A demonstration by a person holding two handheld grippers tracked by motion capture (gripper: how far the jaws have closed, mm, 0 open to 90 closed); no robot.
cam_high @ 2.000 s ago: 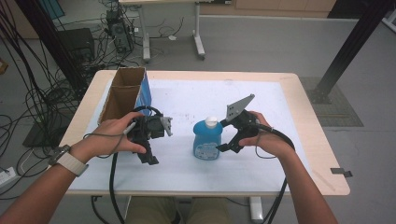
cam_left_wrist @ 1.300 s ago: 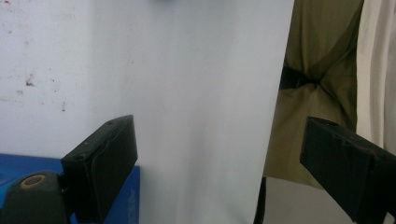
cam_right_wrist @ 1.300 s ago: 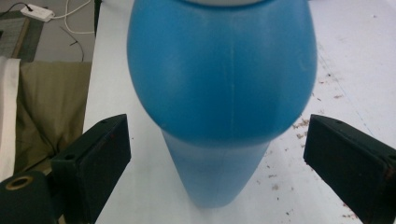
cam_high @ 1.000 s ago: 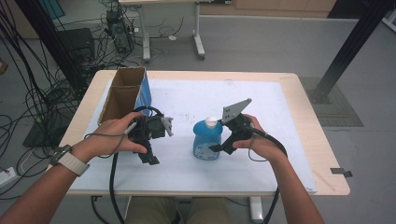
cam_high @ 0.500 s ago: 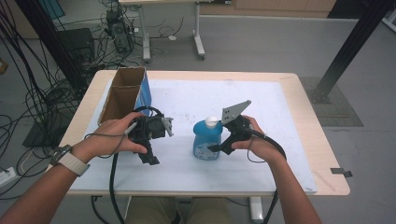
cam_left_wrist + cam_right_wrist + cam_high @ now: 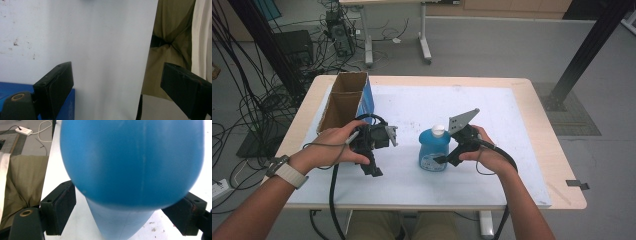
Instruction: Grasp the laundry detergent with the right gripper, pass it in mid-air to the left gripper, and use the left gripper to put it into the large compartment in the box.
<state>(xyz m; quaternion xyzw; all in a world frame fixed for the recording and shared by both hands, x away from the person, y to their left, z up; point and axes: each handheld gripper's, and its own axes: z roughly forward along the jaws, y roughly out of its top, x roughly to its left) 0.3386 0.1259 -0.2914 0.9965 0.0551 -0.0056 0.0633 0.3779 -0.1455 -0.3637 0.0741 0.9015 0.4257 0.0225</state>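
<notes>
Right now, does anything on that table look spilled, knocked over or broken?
Nothing stands out. The blue bottle stands upright with its white cap on, between the right tongs. The cardboard box stands open at the left edge. The white mat shows only a few small specks, no spill.

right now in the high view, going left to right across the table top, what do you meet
cardboard box → left gripper → blue bottle → right gripper, its jaws either side of the bottle and just closing in

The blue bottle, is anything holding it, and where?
The right tongs have just been closing around the blue bottle low on its body. Whether they press yet cannot be told.
</notes>
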